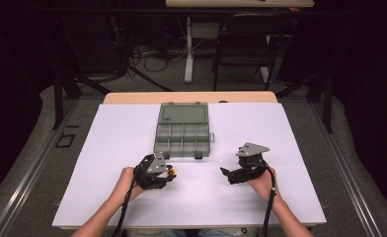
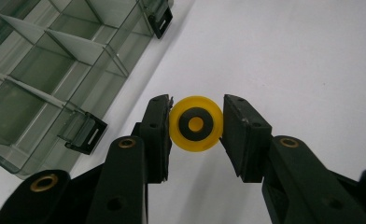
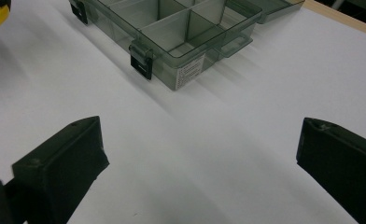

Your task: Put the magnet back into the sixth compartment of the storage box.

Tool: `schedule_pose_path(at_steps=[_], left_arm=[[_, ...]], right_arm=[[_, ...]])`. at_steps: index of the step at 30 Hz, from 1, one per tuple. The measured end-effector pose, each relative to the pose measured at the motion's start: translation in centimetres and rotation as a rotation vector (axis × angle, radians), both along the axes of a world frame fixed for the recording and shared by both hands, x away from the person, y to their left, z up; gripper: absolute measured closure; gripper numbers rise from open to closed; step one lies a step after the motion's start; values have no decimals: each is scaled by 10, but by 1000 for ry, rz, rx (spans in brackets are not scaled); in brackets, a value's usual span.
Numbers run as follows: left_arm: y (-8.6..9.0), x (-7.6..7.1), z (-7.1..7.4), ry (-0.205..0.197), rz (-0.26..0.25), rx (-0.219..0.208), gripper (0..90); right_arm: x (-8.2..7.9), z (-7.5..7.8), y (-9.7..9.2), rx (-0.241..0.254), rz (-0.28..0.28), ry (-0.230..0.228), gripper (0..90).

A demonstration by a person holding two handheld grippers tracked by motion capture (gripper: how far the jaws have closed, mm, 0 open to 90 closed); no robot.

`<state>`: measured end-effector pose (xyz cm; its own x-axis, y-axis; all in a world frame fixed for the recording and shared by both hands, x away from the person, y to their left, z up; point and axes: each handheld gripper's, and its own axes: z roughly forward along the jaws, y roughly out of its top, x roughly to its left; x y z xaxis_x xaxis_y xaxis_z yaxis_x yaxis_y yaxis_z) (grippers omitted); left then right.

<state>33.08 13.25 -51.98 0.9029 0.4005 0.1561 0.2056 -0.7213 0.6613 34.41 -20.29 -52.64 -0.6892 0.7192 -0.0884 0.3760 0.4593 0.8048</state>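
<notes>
Nearest the person, at about seven o'clock on the white table (image 1: pixel 107 197), the left gripper (image 2: pixel 196 123) is clamped on a yellow wheel (image 2: pixel 196 123) with a dark ring round its yellow hub. At five o'clock the right gripper (image 3: pixel 197 154) rests with jaws wide apart, nothing between them. Farther off, toward twelve o'clock, an open grey compartment box (image 1: pixel 182 136) lies flat; a white label (image 3: pixel 190 71) on its end wall bears print too small to read.

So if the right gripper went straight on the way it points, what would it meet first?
Probably the clear compartment box: in the right gripper view it lies ahead of the open right gripper, slightly left of centre, past bare white table. Depth is unclear.
</notes>
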Motion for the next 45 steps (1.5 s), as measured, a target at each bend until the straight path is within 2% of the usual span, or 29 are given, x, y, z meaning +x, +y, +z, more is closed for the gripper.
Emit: schedule_pose_path(at_steps=[16,45], left_arm=[[-1,8,14,-39,6,-3,629],[-2,26,22,-57,35,-19,629]], right_arm=[[0,1,-1,2,-4,-3,5],[-1,2,-1,7,-5,-5,5]])
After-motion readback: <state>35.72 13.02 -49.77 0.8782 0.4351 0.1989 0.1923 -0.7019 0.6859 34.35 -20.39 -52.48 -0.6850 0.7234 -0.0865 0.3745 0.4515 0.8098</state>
